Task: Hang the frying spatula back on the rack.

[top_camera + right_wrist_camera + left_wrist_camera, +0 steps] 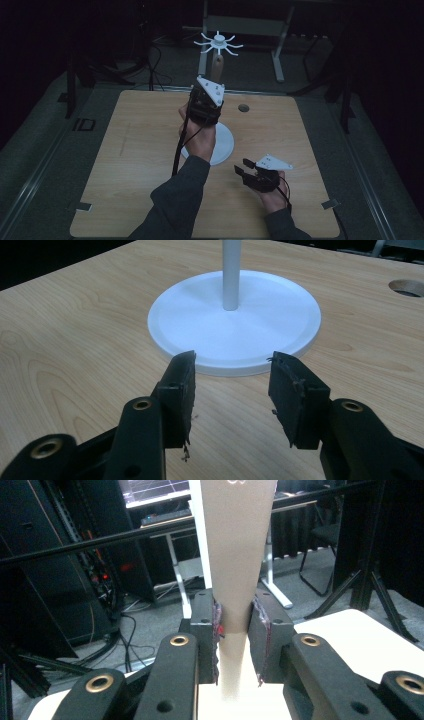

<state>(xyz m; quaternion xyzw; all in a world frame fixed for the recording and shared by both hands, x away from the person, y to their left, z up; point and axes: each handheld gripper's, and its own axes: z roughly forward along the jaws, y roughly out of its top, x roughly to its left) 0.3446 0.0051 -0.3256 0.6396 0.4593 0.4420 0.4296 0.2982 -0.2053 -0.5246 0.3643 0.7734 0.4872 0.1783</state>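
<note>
Above the white round base point(222, 145) of the stand on the wooden surface point(130, 150), the left gripper point(212, 82) is raised and clamped on a tan, tapering handle-like piece point(235, 555) that stands upright between its pads, just below the stand's white spoked top point(218, 43). The right gripper point(232, 375) rests low on the surface just beside the base, jaws apart and holding nothing.

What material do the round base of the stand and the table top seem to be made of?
The round base looks like white plastic or painted metal: smooth, matte, with an even moulded rim; which one, I cannot tell. The table top looks like light wood or wood-look laminate: grain lines show and the finish is dull.
</note>
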